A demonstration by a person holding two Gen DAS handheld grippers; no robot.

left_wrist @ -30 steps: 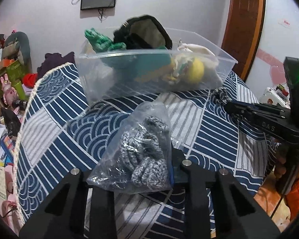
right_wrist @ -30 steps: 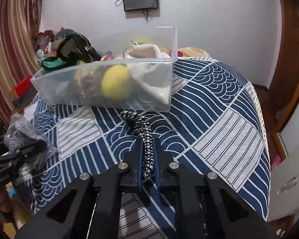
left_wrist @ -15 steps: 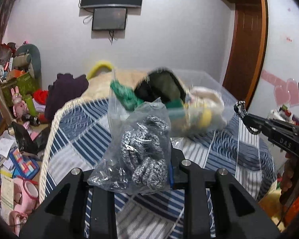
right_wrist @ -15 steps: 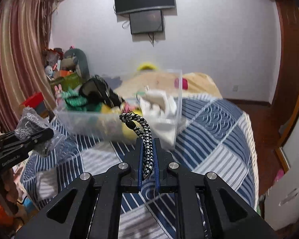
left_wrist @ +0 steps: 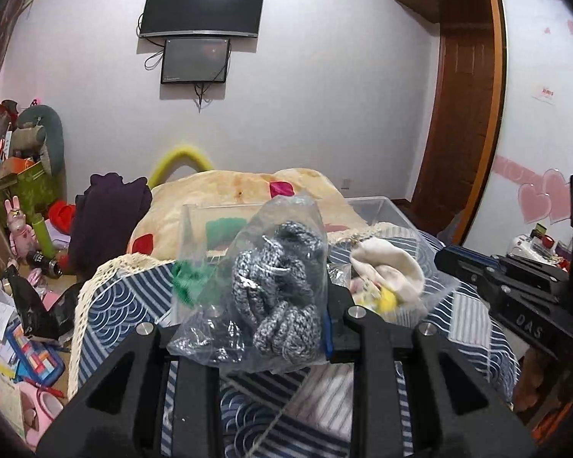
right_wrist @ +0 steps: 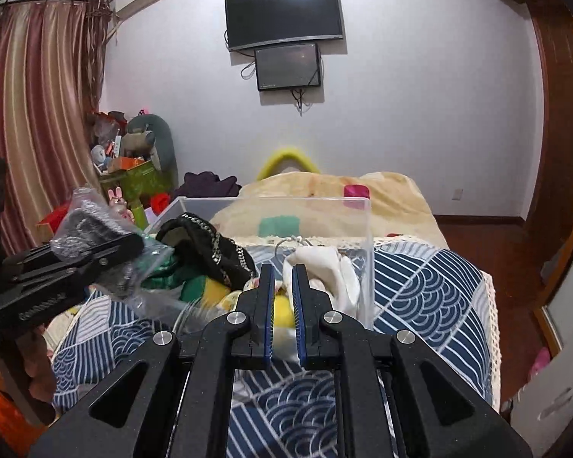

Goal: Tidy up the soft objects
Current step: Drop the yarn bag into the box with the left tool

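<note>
Right hand-held gripper (right_wrist: 282, 305) no longer has the black-and-white braided cord it held half a second ago: jaws slightly parted, empty, aimed at the clear plastic bin (right_wrist: 366, 252) on the blue wave-pattern bedspread (right_wrist: 431, 286). Cord not visible now, probably dropped in. Left hand-held gripper (left_wrist: 248, 328) still pinches the clear plastic bag of grey knitted yarn (left_wrist: 275, 290), held just before the bin. Bag likely goes next.
</note>
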